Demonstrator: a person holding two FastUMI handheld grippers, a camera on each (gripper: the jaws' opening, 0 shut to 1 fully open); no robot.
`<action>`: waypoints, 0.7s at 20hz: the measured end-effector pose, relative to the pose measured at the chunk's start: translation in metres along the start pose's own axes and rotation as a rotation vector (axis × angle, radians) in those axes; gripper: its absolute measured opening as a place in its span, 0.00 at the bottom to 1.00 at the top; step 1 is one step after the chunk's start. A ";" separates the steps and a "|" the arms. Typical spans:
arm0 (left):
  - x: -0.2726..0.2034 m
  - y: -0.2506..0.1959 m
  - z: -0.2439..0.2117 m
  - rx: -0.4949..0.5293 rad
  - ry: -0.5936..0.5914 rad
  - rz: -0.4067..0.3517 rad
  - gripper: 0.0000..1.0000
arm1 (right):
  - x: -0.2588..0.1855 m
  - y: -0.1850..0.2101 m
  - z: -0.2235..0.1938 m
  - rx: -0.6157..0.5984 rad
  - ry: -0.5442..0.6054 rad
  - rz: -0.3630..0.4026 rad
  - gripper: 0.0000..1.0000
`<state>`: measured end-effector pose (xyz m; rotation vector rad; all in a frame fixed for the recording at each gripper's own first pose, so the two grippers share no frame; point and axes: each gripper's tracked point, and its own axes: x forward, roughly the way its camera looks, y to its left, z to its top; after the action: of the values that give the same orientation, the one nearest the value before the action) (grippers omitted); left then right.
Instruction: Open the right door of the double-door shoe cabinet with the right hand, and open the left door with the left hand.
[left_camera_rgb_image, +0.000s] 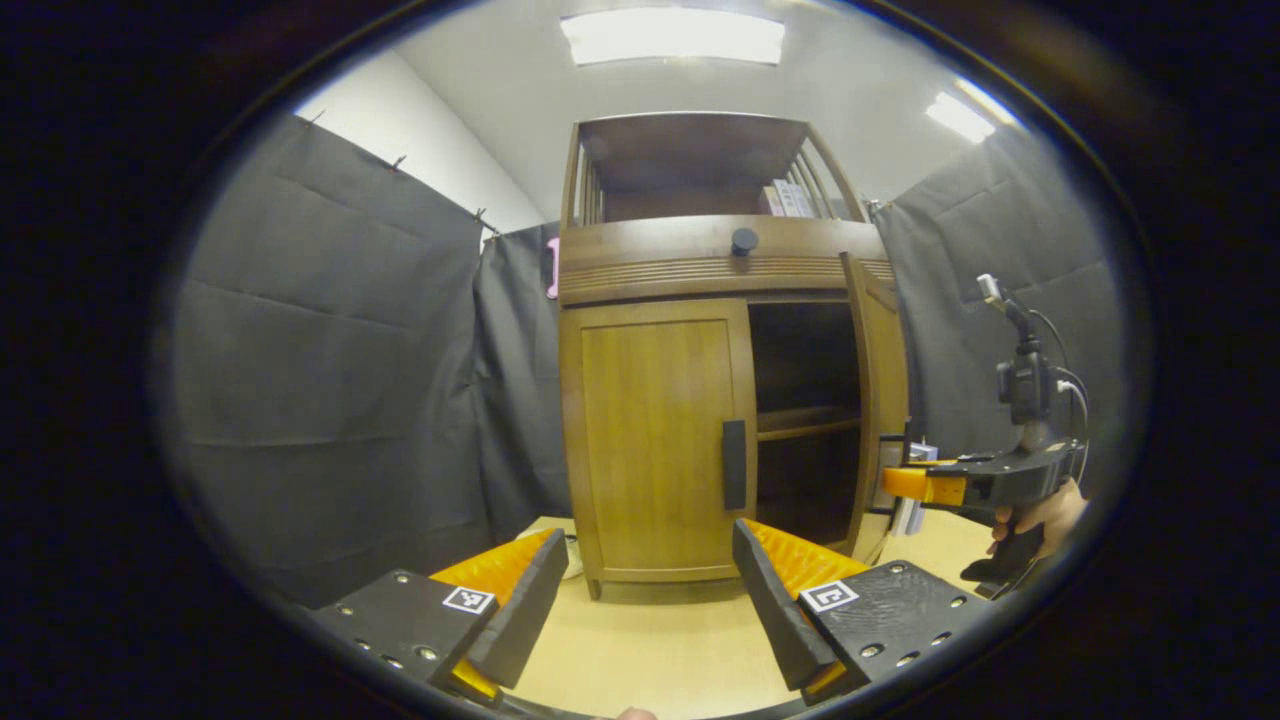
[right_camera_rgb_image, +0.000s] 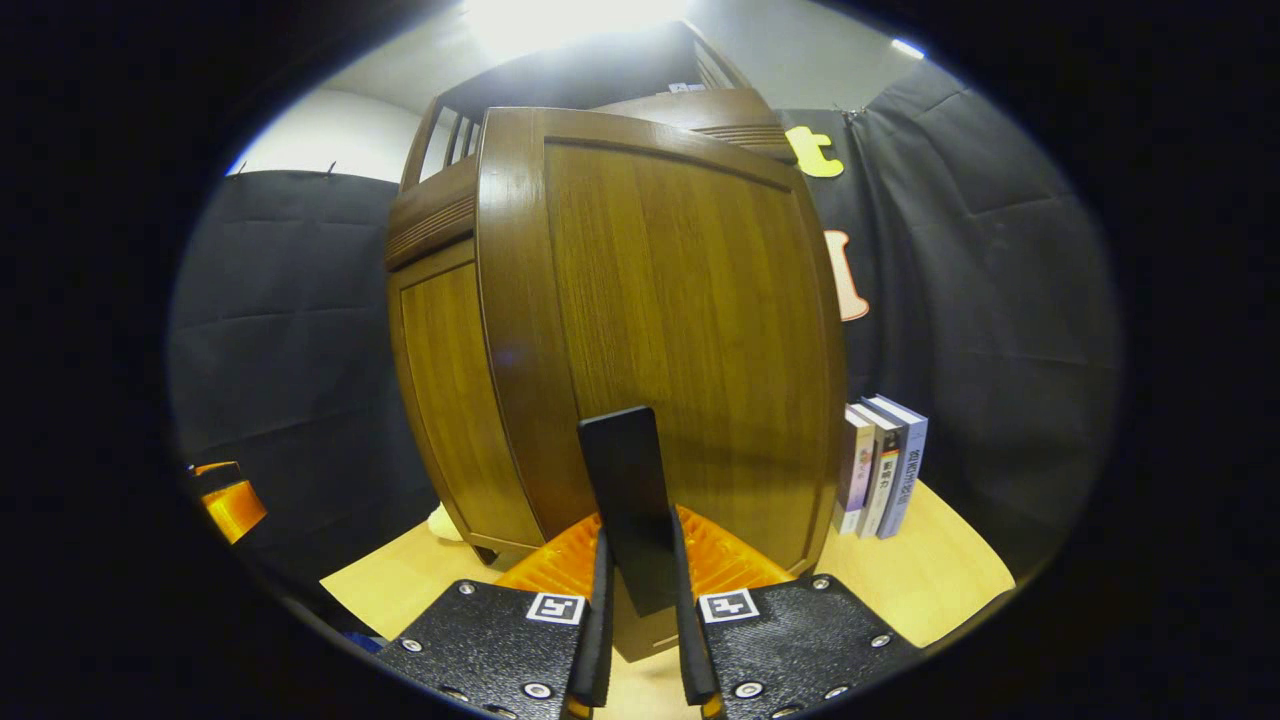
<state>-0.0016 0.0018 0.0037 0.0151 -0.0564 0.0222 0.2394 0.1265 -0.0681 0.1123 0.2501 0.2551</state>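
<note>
Right gripper view has the right claw (right_camera_rgb_image: 640, 600) clamped on the right door's handle (right_camera_rgb_image: 627, 500) — swung further, that door (right_camera_rgb_image: 660, 330) could strike the books (right_camera_rgb_image: 880, 465) beside the cabinet (left_camera_rgb_image: 700, 270), while the left claw (left_camera_rgb_image: 645, 590), spread apart, faces its closed left door (left_camera_rgb_image: 655, 440).

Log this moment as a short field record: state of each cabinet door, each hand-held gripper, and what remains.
right door: swung open, interior shelf visible in the left gripper view
left door: closed
right hand-held gripper: shut on right door handle
left hand-held gripper: open, short of left door handle, not touching
remaining: open the left door
</note>
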 end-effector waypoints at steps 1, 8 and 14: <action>0.000 -0.002 0.000 -0.002 -0.001 -0.010 1.00 | -0.002 -0.002 0.000 -0.001 -0.002 -0.007 0.29; -0.001 -0.017 -0.001 -0.027 0.011 -0.070 0.95 | -0.052 -0.044 0.001 0.075 -0.005 -0.084 0.27; 0.000 -0.026 0.001 -0.053 0.008 -0.096 0.95 | -0.075 -0.075 0.002 0.039 -0.018 -0.155 0.17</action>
<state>-0.0014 -0.0243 0.0043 -0.0354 -0.0477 -0.0748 0.1869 0.0344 -0.0594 0.1327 0.2445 0.0956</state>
